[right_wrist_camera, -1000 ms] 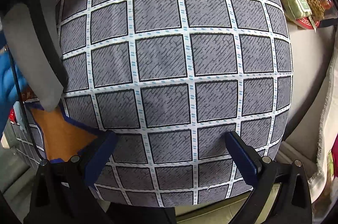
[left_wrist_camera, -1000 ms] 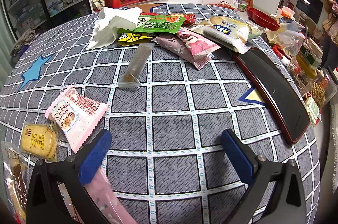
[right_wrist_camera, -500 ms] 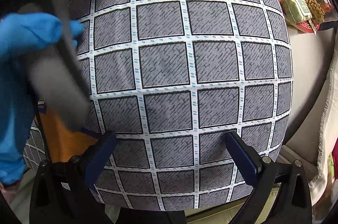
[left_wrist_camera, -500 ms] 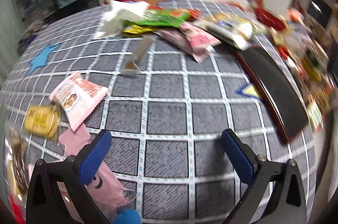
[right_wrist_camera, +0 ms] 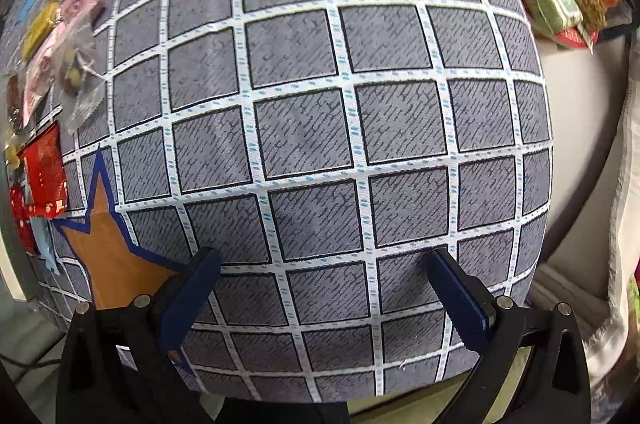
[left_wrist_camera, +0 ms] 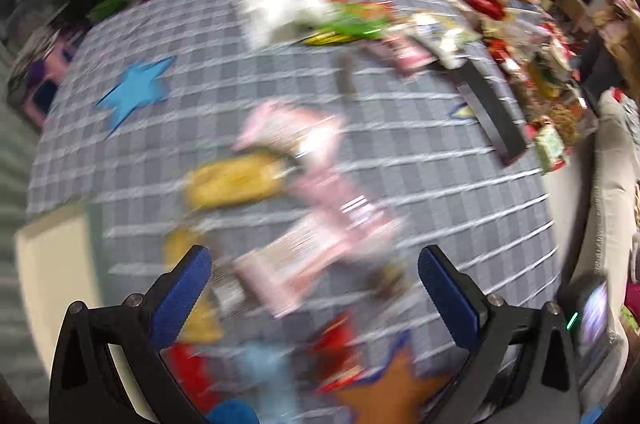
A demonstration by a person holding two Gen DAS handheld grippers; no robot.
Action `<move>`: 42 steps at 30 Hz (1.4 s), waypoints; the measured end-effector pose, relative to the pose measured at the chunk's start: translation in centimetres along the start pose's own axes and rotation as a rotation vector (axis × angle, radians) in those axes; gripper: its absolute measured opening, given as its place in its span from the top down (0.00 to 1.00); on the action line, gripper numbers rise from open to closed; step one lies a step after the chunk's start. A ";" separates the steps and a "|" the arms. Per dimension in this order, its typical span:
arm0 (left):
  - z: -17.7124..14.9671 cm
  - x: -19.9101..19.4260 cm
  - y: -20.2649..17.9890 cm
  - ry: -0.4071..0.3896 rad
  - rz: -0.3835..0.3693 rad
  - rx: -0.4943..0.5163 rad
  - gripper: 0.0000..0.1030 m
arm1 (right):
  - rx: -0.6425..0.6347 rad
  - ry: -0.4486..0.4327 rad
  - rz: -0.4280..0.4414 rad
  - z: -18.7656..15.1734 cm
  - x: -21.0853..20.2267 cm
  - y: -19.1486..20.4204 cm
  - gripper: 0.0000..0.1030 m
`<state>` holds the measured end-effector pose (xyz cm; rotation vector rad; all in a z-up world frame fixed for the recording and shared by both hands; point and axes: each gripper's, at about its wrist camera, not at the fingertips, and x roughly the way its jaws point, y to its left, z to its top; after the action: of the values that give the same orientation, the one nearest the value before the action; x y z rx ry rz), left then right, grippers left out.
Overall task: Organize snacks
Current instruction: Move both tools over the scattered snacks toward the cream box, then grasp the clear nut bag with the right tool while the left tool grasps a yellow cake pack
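Note:
The left wrist view is motion-blurred. My left gripper (left_wrist_camera: 314, 266) is open and empty, held above a row of snack packets on the grey checked tablecloth (left_wrist_camera: 420, 164): pink packets (left_wrist_camera: 320, 192), a yellow packet (left_wrist_camera: 232, 180) and red packets (left_wrist_camera: 340, 348). A second heap of snacks (left_wrist_camera: 352, 24) lies at the far side. My right gripper (right_wrist_camera: 322, 270) is open and empty over bare cloth near the table's front edge. The same row shows at the left of the right wrist view, with a red packet (right_wrist_camera: 42, 170) and pink packets (right_wrist_camera: 44, 64).
A long dark tray (left_wrist_camera: 492, 108) lies at the table's right edge. Boxes and bags of snacks (right_wrist_camera: 560, 0) crowd a stand to the right. A sofa (left_wrist_camera: 612, 204) is at the right. A blue star (left_wrist_camera: 134, 92) and an orange star (right_wrist_camera: 108, 248) mark the cloth.
My left gripper has pulled back and up with a fast swing, so more packets and the whole table show. The gloved hand and left gripper have left the right wrist view. The right gripper barely moved.

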<state>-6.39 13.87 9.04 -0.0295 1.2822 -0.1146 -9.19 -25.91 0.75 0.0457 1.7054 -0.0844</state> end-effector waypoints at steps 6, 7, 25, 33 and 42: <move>-3.0 3.0 6.7 0.105 0.055 -0.060 0.00 | 0.040 -0.078 0.119 2.9 -3.7 1.9 0.00; -3.1 3.5 7.1 0.115 0.049 -0.060 0.00 | 0.018 -0.094 0.123 3.5 -4.2 2.6 0.00; -2.0 10.4 13.6 0.155 -0.067 -0.126 0.00 | -0.241 -0.064 0.089 12.7 -5.2 10.1 0.00; -2.5 9.7 16.9 0.162 -0.090 -0.163 0.00 | -0.237 -0.065 0.082 10.5 -5.7 10.2 0.01; -1.1 10.7 16.8 0.200 -0.041 -0.192 0.00 | -0.283 -0.111 0.046 11.1 -7.1 11.4 0.71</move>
<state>-3.25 29.52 -2.92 -0.2131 1.4897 -0.0293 3.59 -15.31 5.95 -0.1279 1.5907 0.1862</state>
